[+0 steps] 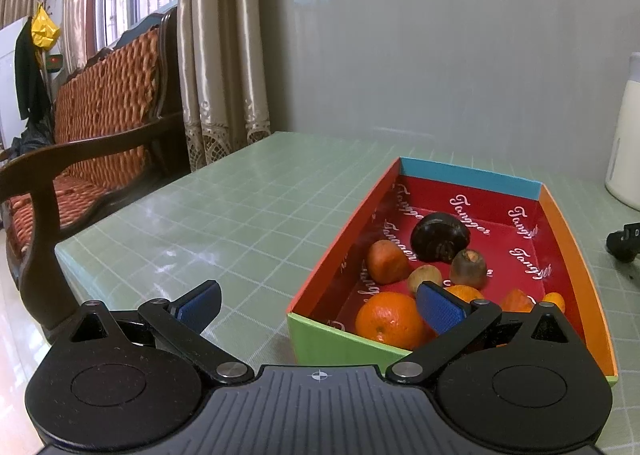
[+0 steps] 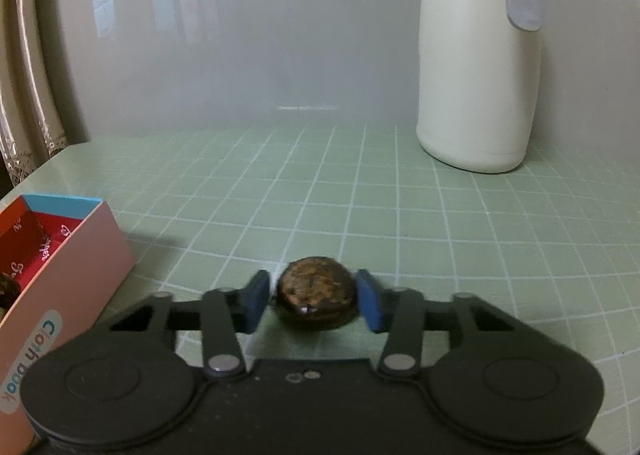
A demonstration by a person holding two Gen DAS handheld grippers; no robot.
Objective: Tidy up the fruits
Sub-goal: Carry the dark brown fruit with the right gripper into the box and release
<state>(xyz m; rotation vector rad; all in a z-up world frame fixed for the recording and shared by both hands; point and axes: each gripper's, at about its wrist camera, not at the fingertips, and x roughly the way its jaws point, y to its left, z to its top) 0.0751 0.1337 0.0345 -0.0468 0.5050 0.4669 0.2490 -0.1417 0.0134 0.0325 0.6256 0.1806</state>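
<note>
1. Box point(image 1: 576, 255): on the table point(image 1: 240, 215), holding oranges and dark fruit. If I swing in low, I clip its wall.
2. Left gripper point(image 1: 319, 307): spread wide, holding nothing, near the box corner; could nudge it.
3. Right gripper point(image 2: 315, 301): pads flank a brown fruit point(image 2: 315, 295) on the table; contact unclear, possibly unclamped. Off-centre, it rolls away.

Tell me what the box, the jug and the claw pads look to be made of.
Box: likely printed cardboard, with thin flat walls, folded corners and a satin red lining. Jug: cream body, smooth with a soft sheen; plastic or coated metal, I can't tell which. Claw pads: blue, finely textured and matte, probably rubber.
</note>
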